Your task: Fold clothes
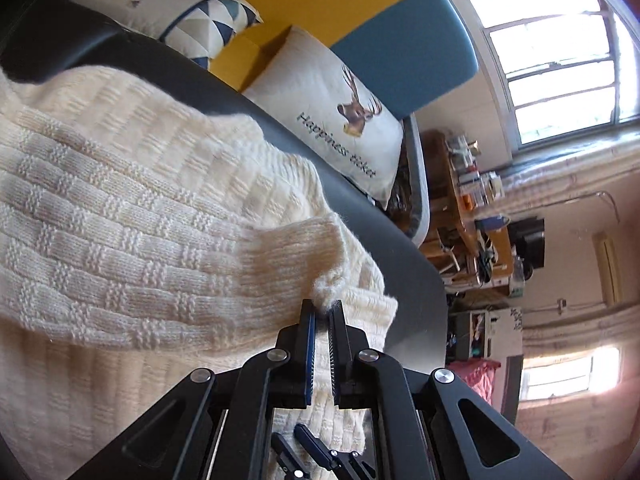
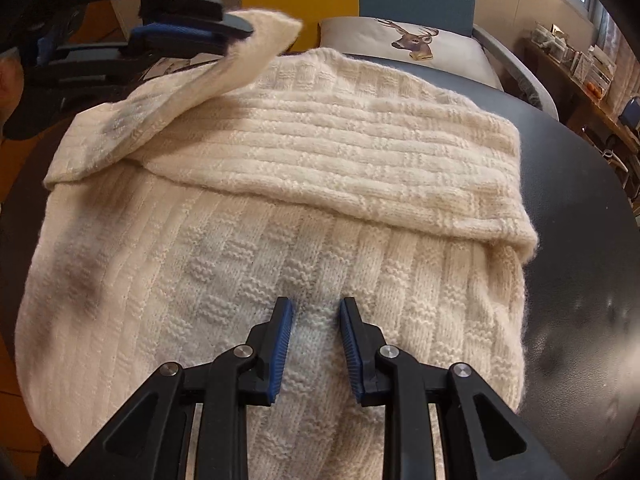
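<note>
Plainly the left gripper (image 2: 236, 36), jaws clamped on the cuff (image 2: 272, 34), holds the sleeve at upper left of the right view, its length slanting down-left off the sweater (image 2: 320, 200). Right gripper (image 2: 316, 312) is narrowly parted, pinching a fabric ridge at lower centre.

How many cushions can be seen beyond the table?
2. The deer cushion leans on the blue seat back; the triangle-pattern cushion sits farther along by the yellow panel. Others may be hidden behind the sweater.
</note>
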`<state>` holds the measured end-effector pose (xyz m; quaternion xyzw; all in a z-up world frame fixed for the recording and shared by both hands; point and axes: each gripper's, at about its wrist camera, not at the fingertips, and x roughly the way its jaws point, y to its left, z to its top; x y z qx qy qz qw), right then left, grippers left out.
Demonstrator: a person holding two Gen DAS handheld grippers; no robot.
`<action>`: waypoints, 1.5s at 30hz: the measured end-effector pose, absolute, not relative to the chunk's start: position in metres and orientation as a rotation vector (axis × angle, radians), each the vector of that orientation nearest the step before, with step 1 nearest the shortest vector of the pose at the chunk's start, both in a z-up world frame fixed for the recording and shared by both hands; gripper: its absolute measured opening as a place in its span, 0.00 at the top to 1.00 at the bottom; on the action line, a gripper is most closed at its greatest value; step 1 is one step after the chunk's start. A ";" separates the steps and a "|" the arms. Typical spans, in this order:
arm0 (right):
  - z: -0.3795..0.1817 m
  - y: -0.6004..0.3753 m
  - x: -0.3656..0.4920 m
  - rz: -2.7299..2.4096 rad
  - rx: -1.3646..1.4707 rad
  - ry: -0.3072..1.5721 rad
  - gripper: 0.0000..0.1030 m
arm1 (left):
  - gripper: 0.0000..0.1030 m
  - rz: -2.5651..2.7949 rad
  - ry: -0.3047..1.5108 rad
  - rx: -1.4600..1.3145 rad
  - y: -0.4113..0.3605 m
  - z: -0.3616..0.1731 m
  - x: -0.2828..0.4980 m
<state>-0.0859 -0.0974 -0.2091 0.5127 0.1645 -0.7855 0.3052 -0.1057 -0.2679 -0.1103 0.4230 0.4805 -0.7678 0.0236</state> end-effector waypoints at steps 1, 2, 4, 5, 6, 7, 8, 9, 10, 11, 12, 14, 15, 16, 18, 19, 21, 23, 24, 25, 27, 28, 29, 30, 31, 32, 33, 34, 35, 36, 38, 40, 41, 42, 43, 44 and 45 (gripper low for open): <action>-0.209 -0.097 -0.085 -2.078 1.353 0.443 0.76 | 0.94 -2.384 1.482 1.336 -0.262 -0.112 -0.110; -0.209 -0.095 -0.086 -2.074 1.347 0.430 0.76 | 0.94 -2.393 1.469 1.361 -0.258 -0.114 -0.114; -0.210 -0.087 -0.087 -2.065 1.339 0.380 0.76 | 0.94 -2.417 1.432 1.409 -0.247 -0.117 -0.122; -0.210 -0.084 -0.088 -2.061 1.335 0.358 0.76 | 0.94 -2.426 1.417 1.429 -0.242 -0.118 -0.125; -0.211 -0.081 -0.088 -2.058 1.333 0.341 0.76 | 0.94 -2.433 1.405 1.449 -0.238 -0.120 -0.128; -0.210 -0.080 -0.089 -2.055 1.329 0.333 0.76 | 0.94 -2.440 1.393 1.468 -0.234 -0.122 -0.132; -0.210 -0.079 -0.089 -2.052 1.326 0.329 0.76 | 0.94 -2.450 1.384 1.489 -0.230 -0.124 -0.135; -0.210 -0.078 -0.088 -2.050 1.322 0.326 0.76 | 0.94 -2.453 1.366 1.507 -0.227 -0.126 -0.137; -0.211 -0.079 -0.089 -2.047 1.320 0.324 0.76 | 0.94 -2.455 1.344 1.524 -0.223 -0.128 -0.139; -0.210 -0.078 -0.089 -2.045 1.317 0.320 0.76 | 0.94 -2.455 1.339 1.548 -0.221 -0.132 -0.141; -0.211 -0.077 -0.089 -2.043 1.317 0.312 0.76 | 0.94 -2.447 1.339 1.566 -0.220 -0.136 -0.143; -0.211 -0.075 -0.089 -2.041 1.312 0.298 0.76 | 0.94 -2.425 1.345 1.610 -0.218 -0.144 -0.146; -0.211 -0.076 -0.089 -2.041 1.310 0.293 0.76 | 0.92 -2.413 1.355 1.641 -0.217 -0.148 -0.148; -0.211 -0.076 -0.088 -2.041 1.308 0.288 0.76 | 0.89 -2.387 1.361 1.663 -0.217 -0.152 -0.149; -0.210 -0.072 -0.087 -2.041 1.303 0.287 0.76 | 0.79 -2.386 1.399 1.656 -0.219 -0.152 -0.146; -0.209 -0.069 -0.086 -2.041 1.300 0.288 0.76 | 0.73 -2.389 1.420 1.649 -0.220 -0.151 -0.144; -0.208 -0.071 -0.084 -2.036 1.291 0.287 0.76 | 0.66 -2.395 1.458 1.632 -0.224 -0.143 -0.139; -0.202 -0.065 -0.085 -2.023 1.292 0.238 0.76 | 0.61 -2.447 1.472 1.607 -0.230 -0.126 -0.130; -0.198 -0.060 -0.087 -2.019 1.298 0.194 0.76 | 0.61 -2.477 1.467 1.587 -0.235 -0.117 -0.122; -0.189 -0.051 -0.091 -2.026 1.276 0.073 0.76 | 0.61 -2.506 1.461 1.566 -0.239 -0.108 -0.115; -0.174 -0.036 -0.102 -1.954 1.257 -0.259 0.76 | 0.60 -2.538 1.539 1.493 -0.259 -0.094 -0.088; -0.173 -0.032 -0.111 -1.898 1.275 -0.408 0.76 | 0.60 -2.538 1.581 1.451 -0.273 -0.090 -0.071; -0.174 -0.034 -0.118 -1.868 1.296 -0.511 0.76 | 0.60 -2.518 1.620 1.398 -0.288 -0.090 -0.054; -0.180 -0.035 -0.126 -1.848 1.328 -0.594 0.76 | 0.60 -2.491 1.657 1.343 -0.304 -0.092 -0.036; -0.186 -0.035 -0.133 -1.826 1.360 -0.676 0.76 | 0.60 -2.457 1.697 1.289 -0.320 -0.096 -0.016; -0.196 -0.039 -0.140 -1.800 1.398 -0.761 0.76 | 0.60 -2.420 1.728 1.230 -0.335 -0.100 0.003; -0.204 -0.041 -0.146 -1.791 1.418 -0.828 0.76 | 0.60 -2.381 1.753 1.170 -0.351 -0.105 0.022; -0.212 -0.042 -0.151 -1.783 1.435 -0.895 0.76 | 0.60 -2.342 1.778 1.111 -0.366 -0.109 0.041; -0.220 -0.044 -0.156 -1.783 1.445 -0.954 0.75 | 0.60 -2.310 1.807 1.064 -0.378 -0.114 0.058; -0.227 -0.045 -0.159 -1.776 1.460 -1.003 0.73 | 0.60 -2.272 1.836 1.025 -0.389 -0.119 0.072; -0.235 -0.047 -0.161 -1.780 1.478 -1.080 0.73 | 0.60 -2.208 1.865 0.971 -0.410 -0.129 0.095; -0.240 -0.050 -0.157 -1.798 1.481 -1.118 0.73 | 0.60 -2.155 1.897 0.934 -0.425 -0.137 0.110; -0.241 -0.052 -0.156 -1.813 1.484 -1.116 0.73 | 0.60 -2.140 1.926 0.916 -0.431 -0.140 0.115; -0.243 -0.053 -0.154 -1.823 1.481 -1.122 0.73 | 0.60 -2.121 1.953 0.895 -0.435 -0.143 0.118; -0.244 -0.054 -0.153 -1.832 1.477 -1.129 0.73 | 0.60 -2.101 1.980 0.873 -0.439 -0.146 0.121; -0.246 -0.054 -0.152 -1.842 1.473 -1.136 0.73 | 0.60 -2.079 2.006 0.851 -0.442 -0.149 0.124; -0.247 -0.056 -0.151 -1.849 1.470 -1.133 0.74 | 0.60 -2.056 2.028 0.839 -0.445 -0.153 0.125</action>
